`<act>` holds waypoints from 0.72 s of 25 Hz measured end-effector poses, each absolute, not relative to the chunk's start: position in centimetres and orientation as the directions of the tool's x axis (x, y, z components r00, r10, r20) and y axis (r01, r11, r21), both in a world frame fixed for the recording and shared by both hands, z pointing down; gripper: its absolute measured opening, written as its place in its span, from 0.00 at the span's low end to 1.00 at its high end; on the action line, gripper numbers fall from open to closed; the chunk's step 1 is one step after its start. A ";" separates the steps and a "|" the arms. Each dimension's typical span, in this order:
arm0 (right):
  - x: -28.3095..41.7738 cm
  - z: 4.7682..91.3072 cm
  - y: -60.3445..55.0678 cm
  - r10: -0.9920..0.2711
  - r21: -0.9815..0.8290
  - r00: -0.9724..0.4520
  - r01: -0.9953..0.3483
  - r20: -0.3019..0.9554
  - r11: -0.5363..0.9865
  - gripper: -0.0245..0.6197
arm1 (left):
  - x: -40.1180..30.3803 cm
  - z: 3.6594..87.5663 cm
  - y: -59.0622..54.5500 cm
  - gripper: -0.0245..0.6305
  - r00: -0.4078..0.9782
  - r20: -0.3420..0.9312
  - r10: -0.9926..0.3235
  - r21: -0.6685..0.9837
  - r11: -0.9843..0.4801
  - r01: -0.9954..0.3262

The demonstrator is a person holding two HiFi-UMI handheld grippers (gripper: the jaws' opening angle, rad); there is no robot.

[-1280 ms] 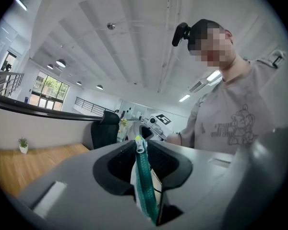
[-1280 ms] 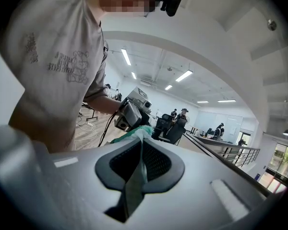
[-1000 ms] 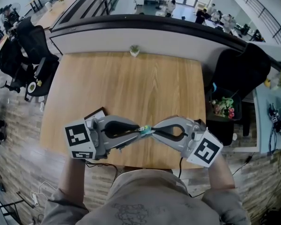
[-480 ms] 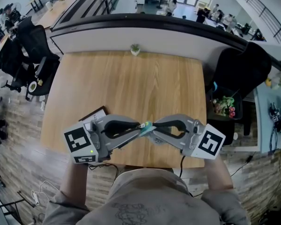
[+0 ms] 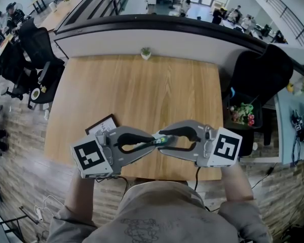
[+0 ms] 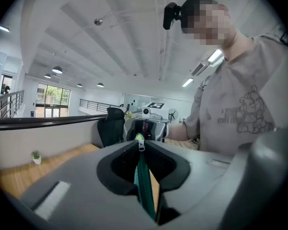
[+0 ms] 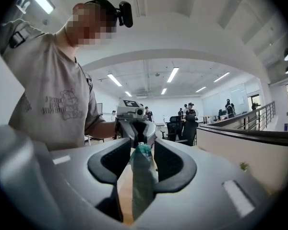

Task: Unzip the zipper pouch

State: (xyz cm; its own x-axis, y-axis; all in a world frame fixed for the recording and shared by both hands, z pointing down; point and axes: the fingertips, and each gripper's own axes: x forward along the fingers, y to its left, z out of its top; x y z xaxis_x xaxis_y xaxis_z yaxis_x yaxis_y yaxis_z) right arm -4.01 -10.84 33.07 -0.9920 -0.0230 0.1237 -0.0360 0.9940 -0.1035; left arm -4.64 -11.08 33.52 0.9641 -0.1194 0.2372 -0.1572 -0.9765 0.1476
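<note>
Teal along the zip, hanging in mid-air over the near edge of the wooden table, bridging the two grippers: keeping the pouch stretched left to right. Clamping one end tight in the left gripper, with the zip pull poking out just past its tips. Opening the right gripper around the other end, pouch sitting loose between its jaws, probably readying to take that pull lying straight ahead and draw it along the same line.

We see the teal zipper pouch level in the air, above the surface's near edge.
</note>
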 end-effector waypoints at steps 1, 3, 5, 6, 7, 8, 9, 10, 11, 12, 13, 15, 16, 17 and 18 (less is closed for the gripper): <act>-4.1 33.1 -10.8 -0.017 -0.106 -0.992 -0.031 0.127 0.994 0.29 | -4.6 33.6 -11.0 0.09 0.964 0.238 -0.116 0.141 -0.978 -0.153; -4.1 33.2 -10.7 -0.006 -0.113 -0.991 -0.021 0.132 0.993 0.27 | -4.7 33.6 -11.0 0.09 0.964 0.239 -0.117 0.135 -0.979 -0.152; -4.1 33.3 -10.8 -0.005 -0.103 -0.990 -0.019 0.139 0.995 0.17 | -4.8 33.6 -11.2 0.09 0.963 0.240 -0.118 0.134 -0.979 -0.154; -4.0 33.4 -10.9 -0.006 -0.095 -0.989 -0.020 0.145 0.995 0.16 | -4.9 33.6 -11.2 0.09 0.963 0.242 -0.118 0.133 -0.979 -0.154; -4.0 33.5 -10.9 -0.009 -0.089 -0.988 -0.022 0.152 0.996 0.15 | -4.9 33.7 -11.3 0.09 0.962 0.245 -0.119 0.131 -0.979 -0.154; -4.1 33.7 -10.9 -0.011 -0.086 -0.987 -0.025 0.159 0.996 0.15 | -4.9 33.8 -11.3 0.09 0.961 0.249 -0.120 0.131 -0.979 -0.156; -4.1 33.7 -11.0 -0.015 -0.085 -0.987 -0.029 0.162 0.996 0.15 | -4.9 34.0 -11.4 0.09 0.959 0.254 -0.124 0.131 -0.978 -0.161; -4.0 33.8 -11.2 -0.018 -0.088 -0.986 -0.033 0.164 0.996 0.14 | -4.9 34.1 -11.6 0.09 0.958 0.257 -0.130 0.132 -0.977 -0.168; -4.0 33.8 -11.3 -0.021 -0.092 -0.986 -0.037 0.166 0.995 0.14 | -4.8 34.1 -11.7 0.09 0.956 0.260 -0.138 0.131 -0.976 -0.176; -4.0 33.9 -11.5 -0.023 -0.094 -0.985 -0.040 0.170 0.995 0.14 | -4.7 34.2 -11.9 0.09 0.953 0.265 -0.146 0.131 -0.974 -0.186; -3.9 34.1 -11.6 -0.025 -0.095 -0.984 -0.043 0.179 0.995 0.14 | -4.6 34.3 -12.0 0.09 0.949 0.273 -0.156 0.136 -0.971 -0.199; -3.8 34.7 -11.7 -0.028 -0.098 -0.979 -0.048 0.201 0.994 0.13 | -4.3 34.6 -12.0 0.09 0.940 0.295 -0.172 0.143 -0.965 -0.221; -3.8 35.0 -11.8 -0.028 -0.102 -0.977 -0.051 0.213 0.993 0.13 | -4.3 35.0 -12.0 0.09 0.935 0.310 -0.174 0.127 -0.967 -0.222; -3.9 35.3 -11.8 -0.028 -0.107 -0.974 -0.053 0.223 0.993 0.13 | -4.3 35.4 -12.0 0.09 0.928 0.328 -0.175 0.100 -0.971 -0.218; -3.9 35.5 -11.9 -0.031 -0.113 -0.973 -0.058 0.229 0.992 0.13 | -4.5 35.9 -12.1 0.09 0.919 0.351 -0.179 0.072 -0.973 -0.218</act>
